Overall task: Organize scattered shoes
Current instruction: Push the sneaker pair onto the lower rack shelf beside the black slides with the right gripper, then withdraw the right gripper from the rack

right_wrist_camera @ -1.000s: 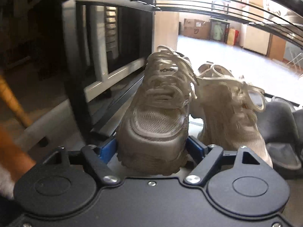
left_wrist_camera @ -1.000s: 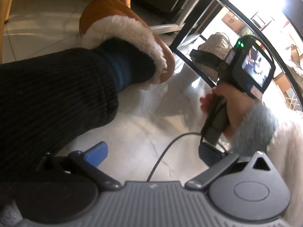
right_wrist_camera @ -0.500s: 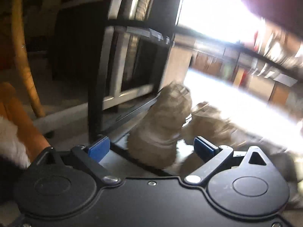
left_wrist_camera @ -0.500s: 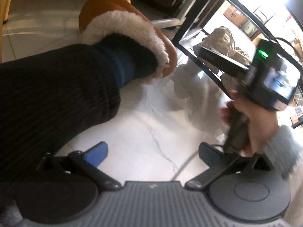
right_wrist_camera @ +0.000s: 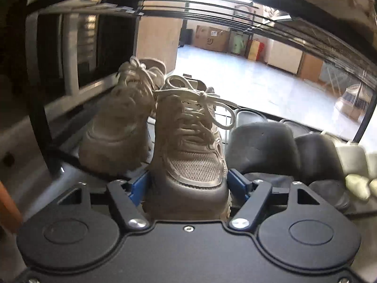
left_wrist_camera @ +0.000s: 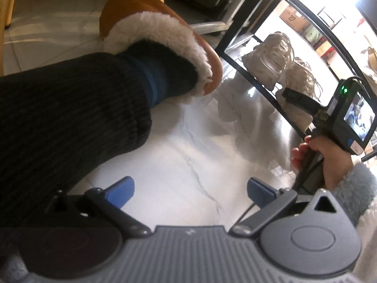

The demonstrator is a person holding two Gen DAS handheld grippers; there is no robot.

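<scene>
The right gripper [right_wrist_camera: 187, 184] is sitting right at the toe of the nearer beige sneaker [right_wrist_camera: 188, 151], its blue pads flanking the toe cap on either side; the jaws are closing, with the toe between them, and the pads look just at the sole's edges rather than clearly pressing. The sneaker's long axis is running straight away from the jaws, toe nearest, heel deep in the shoe rack [right_wrist_camera: 40, 127], so any grip or nudge is acting along its length. The right hand is the nearer one by far; the left gripper [left_wrist_camera: 190, 188] is hanging wide open over bare marble floor [left_wrist_camera: 179, 155], holding nothing, well apart from the rack. Just beside the first sneaker, to its left and slightly farther in, the second beige sneaker [right_wrist_camera: 117, 127] is standing, making two. To the right, two black slippers [right_wrist_camera: 261, 146] are lying on the same shelf, with pale shoes beyond them, count unclear.
</scene>
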